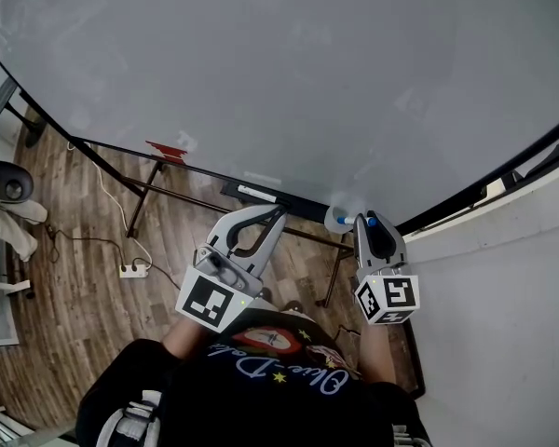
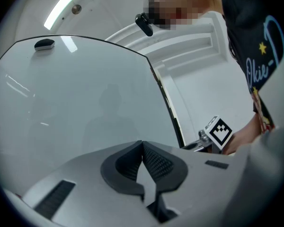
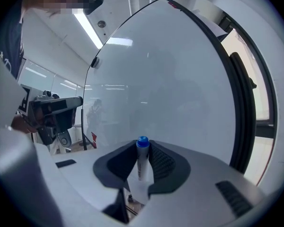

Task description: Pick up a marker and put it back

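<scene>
The right gripper [image 3: 143, 150] squeezes the marker [image 3: 142, 163] with its jaws, blue cap up, close to the whiteboard [image 3: 170, 79] (I think to put it back on the tray [image 1: 303, 209]). The left gripper [image 2: 142, 148] hangs aside, jaws shut, empty.

The marker [image 3: 142, 163] is white with a blue cap — the right hand-held gripper [image 3: 143, 146] grey and black.

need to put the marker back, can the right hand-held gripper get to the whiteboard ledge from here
Probably yes: the right hand-held gripper, shut on the marker, is close beside the ledge with nothing between, and the left hand-held gripper stands clear.
</scene>
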The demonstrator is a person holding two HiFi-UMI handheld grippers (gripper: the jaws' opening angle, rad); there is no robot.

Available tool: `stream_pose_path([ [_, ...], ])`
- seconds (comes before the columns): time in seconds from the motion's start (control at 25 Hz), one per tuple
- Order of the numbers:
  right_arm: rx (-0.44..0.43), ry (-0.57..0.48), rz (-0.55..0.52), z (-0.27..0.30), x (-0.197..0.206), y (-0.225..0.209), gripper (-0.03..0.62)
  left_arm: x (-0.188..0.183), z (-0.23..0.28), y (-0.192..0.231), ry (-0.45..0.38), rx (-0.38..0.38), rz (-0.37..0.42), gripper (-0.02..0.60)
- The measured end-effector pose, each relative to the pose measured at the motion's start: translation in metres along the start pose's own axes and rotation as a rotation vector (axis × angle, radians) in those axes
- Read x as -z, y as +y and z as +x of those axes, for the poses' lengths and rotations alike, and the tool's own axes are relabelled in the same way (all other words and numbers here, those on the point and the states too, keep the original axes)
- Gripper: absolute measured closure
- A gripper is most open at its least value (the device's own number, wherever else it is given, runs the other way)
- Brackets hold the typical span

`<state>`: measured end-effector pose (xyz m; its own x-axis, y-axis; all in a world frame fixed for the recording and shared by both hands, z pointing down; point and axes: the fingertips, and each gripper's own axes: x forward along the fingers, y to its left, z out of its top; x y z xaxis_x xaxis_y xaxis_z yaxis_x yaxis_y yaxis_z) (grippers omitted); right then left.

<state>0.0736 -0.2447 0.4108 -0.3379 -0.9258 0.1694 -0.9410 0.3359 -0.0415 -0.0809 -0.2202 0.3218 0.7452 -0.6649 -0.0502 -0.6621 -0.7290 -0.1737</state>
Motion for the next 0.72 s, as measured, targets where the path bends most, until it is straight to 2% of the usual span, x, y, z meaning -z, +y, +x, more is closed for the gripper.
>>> stream_pose_path([
  [0.36, 0.008, 0.024, 0.001, 0.006, 0.014, -0.001, 0.519, 0.001, 0.0, 0.0, 0.006, 0.006, 0.024, 0.578],
  [0.72, 0.027, 0.043, 0.005, 0.009, 0.028, -0.001, 0.519, 0.003, -0.003, 0.002, 0.003, -0.009, -0.012, 0.578],
])
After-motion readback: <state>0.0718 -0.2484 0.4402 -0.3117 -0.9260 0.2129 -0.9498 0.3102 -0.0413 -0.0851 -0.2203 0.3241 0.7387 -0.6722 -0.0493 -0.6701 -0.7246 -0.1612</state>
